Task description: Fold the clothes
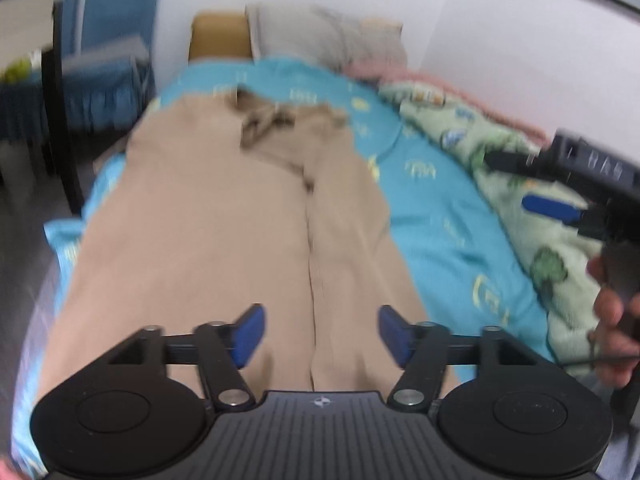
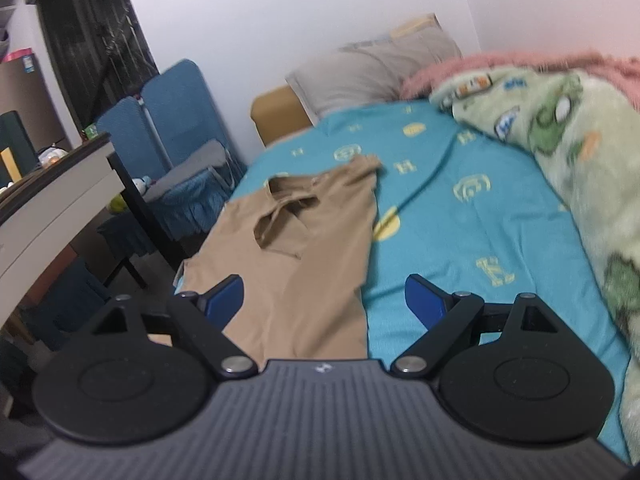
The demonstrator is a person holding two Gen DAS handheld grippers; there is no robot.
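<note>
We see the soft, light tan cotton trousers [image 1: 224, 216] lying flat on the turquoise-sheeted bed [image 2: 460, 240]; hems suit pinching. Both the left hand-held gripper [image 1: 320, 334] and the right hand-held gripper [image 2: 324, 300] gape wide, empty.

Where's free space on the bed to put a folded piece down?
Best free patch: the teal sheet between the tan garment and the green blanket, running up toward the grey pillow. The blanket side is heaped; the garment reaches the bed's opposite edge. Left gripper and right gripper are open and empty.
</note>
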